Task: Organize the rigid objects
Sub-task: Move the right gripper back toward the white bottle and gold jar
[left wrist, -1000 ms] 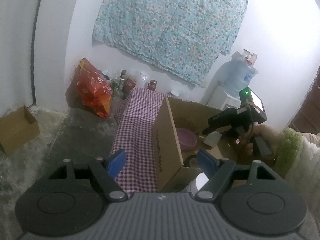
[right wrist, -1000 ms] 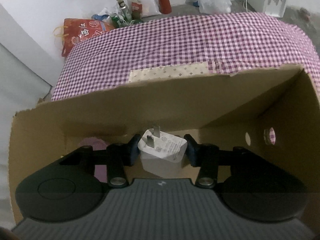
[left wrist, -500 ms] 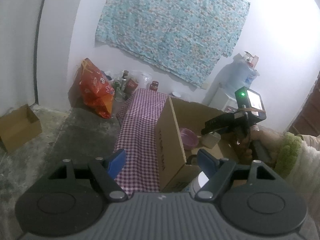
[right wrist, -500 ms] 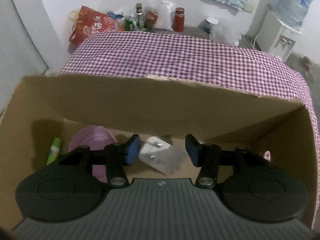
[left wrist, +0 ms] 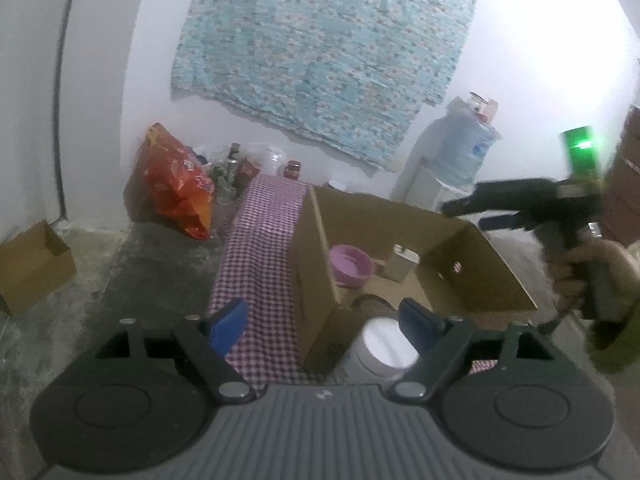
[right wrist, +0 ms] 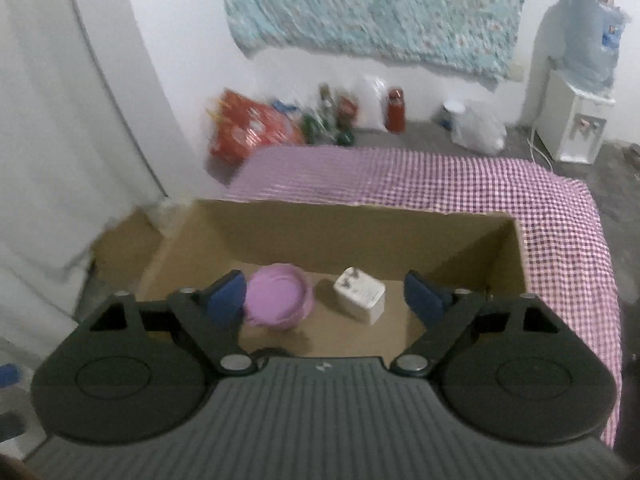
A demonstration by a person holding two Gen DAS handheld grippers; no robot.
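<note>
Released since the earlier frames, the white plug adapter (right wrist: 360,295) now lies on the floor of the cardboard box (right wrist: 360,236), and the right gripper (right wrist: 326,298), which clamped it one second ago, has been raised above the box with its jaws spread wide and nothing between them. The adapter rests just beside the purple bowl (right wrist: 278,300), on that bowl's right in the right wrist view, with its prongs on the upper face.

In the left wrist view the left gripper (left wrist: 326,320) is likewise spread apart and holds nothing. It hovers over the near end of the checkered tabletop (left wrist: 256,248). A white round lid (left wrist: 386,346) sits just outside the near corner of the box, partly behind the gripper's right finger; what the lid belongs to cannot be determined. A dark ring-shaped object (left wrist: 372,304) lies inside the box at its near end.

The box stands on the tabletop with its top open. Beyond the tabletop, a red bag (left wrist: 176,184), several bottles (left wrist: 236,168) and a water dispenser (right wrist: 576,124) stand along the wall. A smaller cardboard box (left wrist: 32,264) sits on the floor at the left.
</note>
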